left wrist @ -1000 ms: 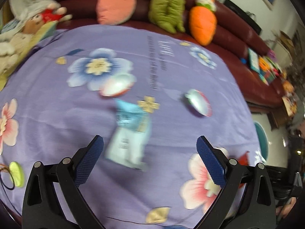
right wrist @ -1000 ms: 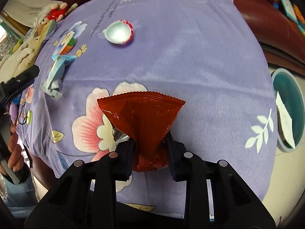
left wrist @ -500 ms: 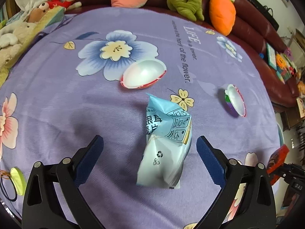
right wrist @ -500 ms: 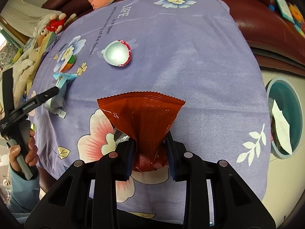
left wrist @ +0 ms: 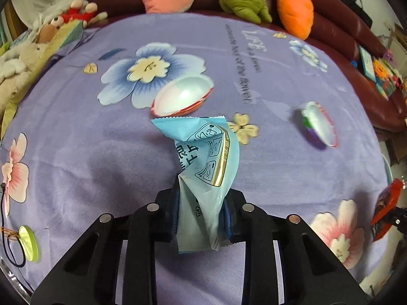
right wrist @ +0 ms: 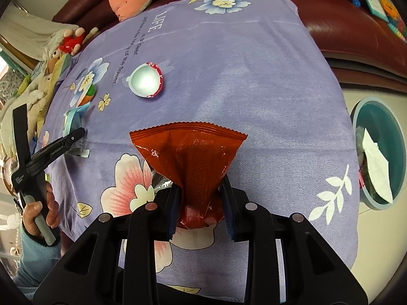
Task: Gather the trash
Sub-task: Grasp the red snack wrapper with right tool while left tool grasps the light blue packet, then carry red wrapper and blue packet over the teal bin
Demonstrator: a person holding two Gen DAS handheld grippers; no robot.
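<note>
The left hand-held gripper has just been closing its jaws, and its blue pads now pinch the lower part of a light blue snack wrapper, which stands up crumpled from between them. At 12 o'clock from the wrapper, just beyond its top edge, lies a white egg-shaped shell half with a red rim on the purple flowered cloth covering the table. At 2 o'clock, well apart, a second white shell half lies tilted. At 8 o'clock, near the cloth's edge, sits a yellow-green disc on a dark hair tie. Plush toys, among them an orange carrot, line the dark red sofa at 12 o'clock.

The right hand-held gripper is clamped on the bottom of a red snack wrapper, which fans upward above the cloth. At 3 o'clock, beside the table on the floor, stands a teal bin with white paper inside. At 9 o'clock, a hand in a blue sleeve grips the other tool's handle.
</note>
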